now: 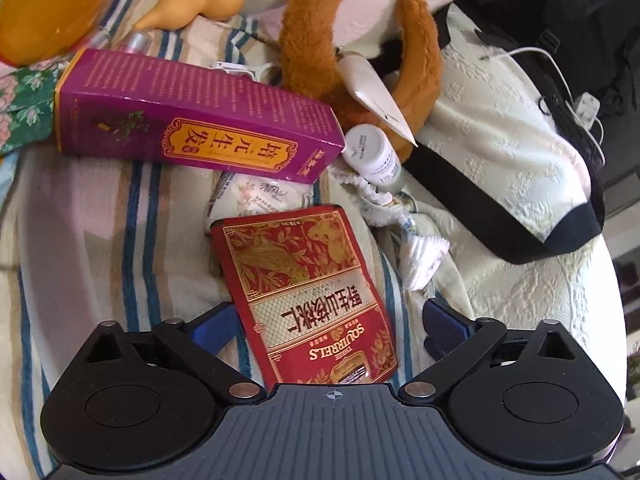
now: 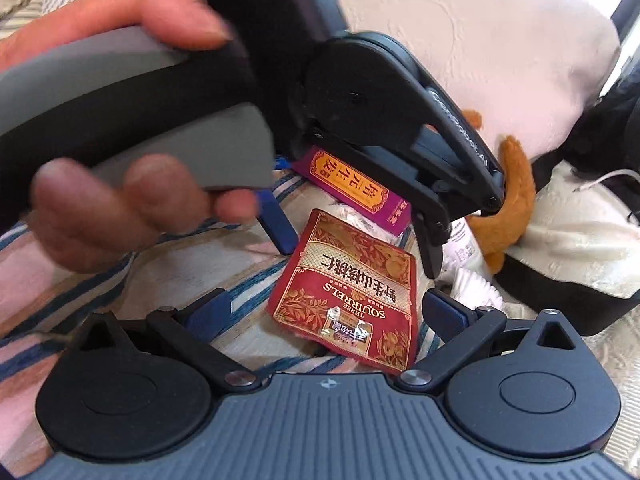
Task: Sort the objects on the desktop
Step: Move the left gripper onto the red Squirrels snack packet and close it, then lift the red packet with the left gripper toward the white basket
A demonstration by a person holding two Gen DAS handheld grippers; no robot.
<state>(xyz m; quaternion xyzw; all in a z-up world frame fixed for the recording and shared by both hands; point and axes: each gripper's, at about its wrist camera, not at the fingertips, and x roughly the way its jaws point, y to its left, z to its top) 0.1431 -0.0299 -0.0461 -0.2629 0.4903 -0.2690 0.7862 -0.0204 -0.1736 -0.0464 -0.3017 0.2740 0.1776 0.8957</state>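
Note:
A red snack packet (image 1: pixel 304 296) lies flat on the striped cloth (image 1: pixel 100 240); it also shows in the right wrist view (image 2: pixel 348 292). My left gripper (image 1: pixel 328 324) is open, with the packet's near end between its blue fingers. In the right wrist view the left gripper (image 2: pixel 356 248) hangs over the packet from above, held by a hand (image 2: pixel 120 208). My right gripper (image 2: pixel 326 312) is open and straddles the packet's near end. A purple box (image 1: pixel 192 116) lies behind the packet and shows in the right wrist view (image 2: pixel 356 188) too.
A small white bottle (image 1: pixel 374 156), a white sachet (image 1: pixel 260 196), a brown plush toy (image 1: pixel 360 52), a gourd (image 1: pixel 196 2), an orange tape roll (image 1: pixel 52 8) and crumpled wrappers (image 1: pixel 416 248) lie around. A cream bag with black trim (image 1: pixel 500 160) sits at right.

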